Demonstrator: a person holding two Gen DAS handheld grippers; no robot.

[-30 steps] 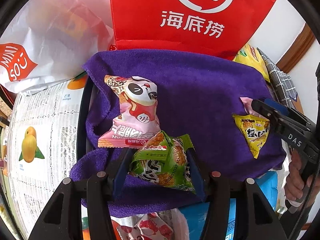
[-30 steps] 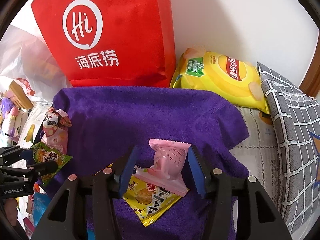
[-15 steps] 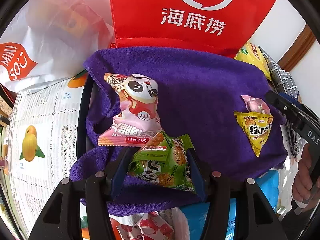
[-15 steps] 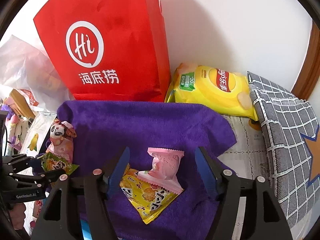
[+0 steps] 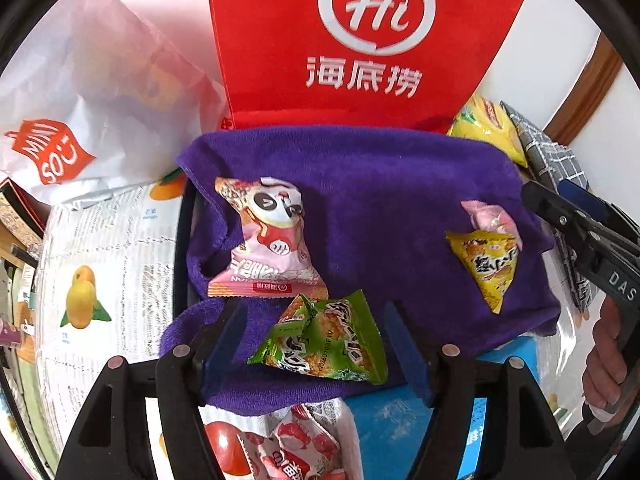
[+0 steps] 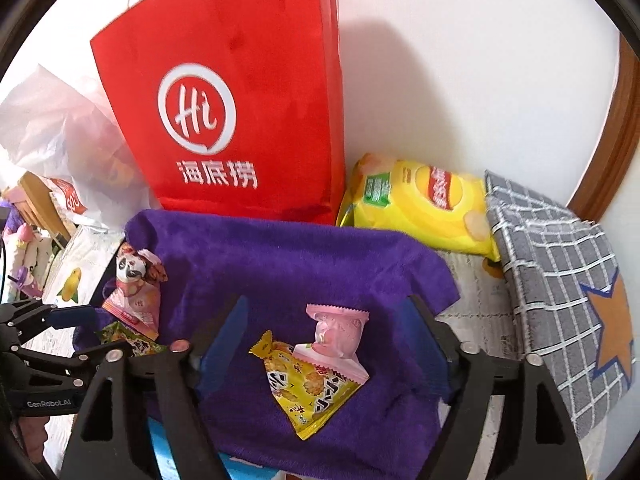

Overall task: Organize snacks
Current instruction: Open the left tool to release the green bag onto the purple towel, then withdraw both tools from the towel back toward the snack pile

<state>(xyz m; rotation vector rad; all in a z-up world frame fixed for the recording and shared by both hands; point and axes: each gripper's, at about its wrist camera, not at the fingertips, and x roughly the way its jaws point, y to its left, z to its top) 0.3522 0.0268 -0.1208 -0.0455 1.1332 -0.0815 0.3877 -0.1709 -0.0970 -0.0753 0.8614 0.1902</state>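
A purple towel (image 5: 380, 184) (image 6: 288, 256) lies spread in front of a red paper bag (image 5: 360, 40) (image 6: 232, 112). A green snack packet (image 5: 324, 340) (image 6: 128, 340) rests on the towel between the fingers of my left gripper (image 5: 316, 332), whose jaws are opening and stand clear of it. Behind it lies a pink panda packet (image 5: 272, 240) (image 6: 134, 288). A small pink packet (image 6: 340, 336) (image 5: 492, 218) lies on a yellow packet (image 6: 308, 388) (image 5: 488, 268), both loose on the towel between the opening jaws of my right gripper (image 6: 324, 340).
A yellow chip bag (image 6: 420, 204) leans on the wall beside a grey checked cloth (image 6: 560, 280). A white plastic shopping bag (image 5: 80, 92) sits at the left on a fruit-printed sheet (image 5: 104, 264). More red-and-white packets (image 5: 288, 452) lie below the towel's near edge.
Both grippers let go and rose: the right jaws spread off the small pink packet, then the left jaws spread off the green packet. Both packets stay on the towel.
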